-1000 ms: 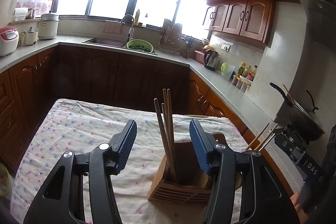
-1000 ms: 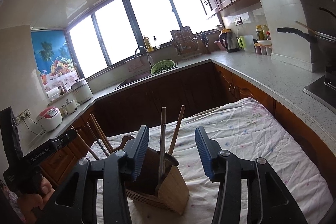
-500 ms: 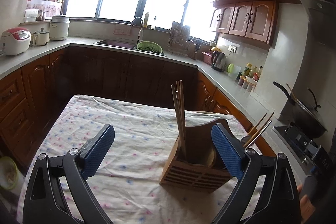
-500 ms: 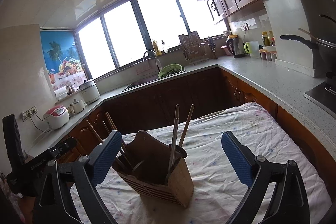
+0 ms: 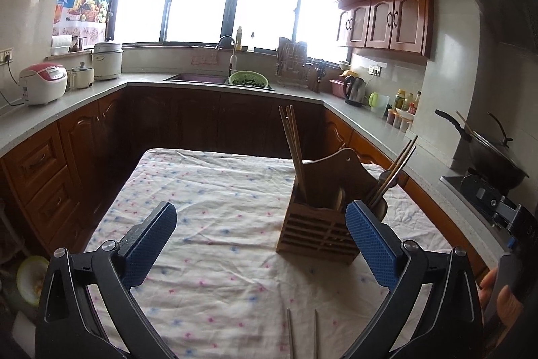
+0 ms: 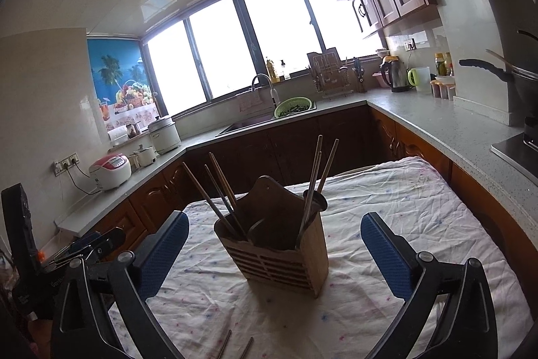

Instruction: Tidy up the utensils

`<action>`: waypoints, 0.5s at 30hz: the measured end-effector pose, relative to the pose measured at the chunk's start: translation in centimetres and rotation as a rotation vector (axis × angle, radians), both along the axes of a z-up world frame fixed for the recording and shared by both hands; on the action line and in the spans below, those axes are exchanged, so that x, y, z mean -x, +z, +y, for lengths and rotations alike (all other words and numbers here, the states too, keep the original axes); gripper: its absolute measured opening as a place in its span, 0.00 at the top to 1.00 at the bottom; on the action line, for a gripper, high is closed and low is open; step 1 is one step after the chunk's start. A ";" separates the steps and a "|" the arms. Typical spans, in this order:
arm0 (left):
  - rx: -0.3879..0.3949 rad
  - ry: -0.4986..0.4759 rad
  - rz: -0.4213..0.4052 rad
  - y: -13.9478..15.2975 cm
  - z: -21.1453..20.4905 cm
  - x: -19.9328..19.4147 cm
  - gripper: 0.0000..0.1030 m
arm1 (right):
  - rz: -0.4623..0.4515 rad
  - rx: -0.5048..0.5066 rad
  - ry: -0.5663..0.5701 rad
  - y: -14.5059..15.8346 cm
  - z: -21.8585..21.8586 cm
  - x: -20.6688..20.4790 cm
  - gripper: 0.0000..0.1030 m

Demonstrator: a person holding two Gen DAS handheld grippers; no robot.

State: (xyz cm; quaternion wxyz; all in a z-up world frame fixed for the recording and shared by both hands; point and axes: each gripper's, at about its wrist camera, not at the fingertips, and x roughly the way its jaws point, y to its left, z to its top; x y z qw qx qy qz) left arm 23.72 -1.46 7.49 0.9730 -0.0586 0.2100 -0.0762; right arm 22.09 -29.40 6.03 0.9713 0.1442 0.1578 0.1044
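Reaching for the two loose wooden chopsticks [image 5: 302,340] lying on the cloth-covered desk [image 5: 208,190] just below and between both spread-wide, empty hand-held grippers, left [image 5: 260,249] and right [image 6: 274,253], should work best by lowering one squarely across them, short of the slatted wooden utensil holder [image 6: 279,253] ahead.
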 end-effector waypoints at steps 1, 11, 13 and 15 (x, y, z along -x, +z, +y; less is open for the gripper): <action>-0.004 0.003 -0.002 -0.1 0.1 0.7 0.00 | -0.003 -0.001 0.006 -0.1 0.0 0.5 0.00; -0.040 0.054 -0.037 -0.7 1.1 6.6 0.00 | -0.011 0.046 0.053 -1.3 0.9 4.9 0.00; -0.045 0.059 -0.037 -0.9 1.3 7.6 0.00 | -0.013 0.051 0.058 -1.6 1.0 5.7 0.00; -0.046 0.069 -0.043 -1.1 1.3 8.8 0.00 | -0.011 0.054 0.059 -1.9 1.1 6.5 0.00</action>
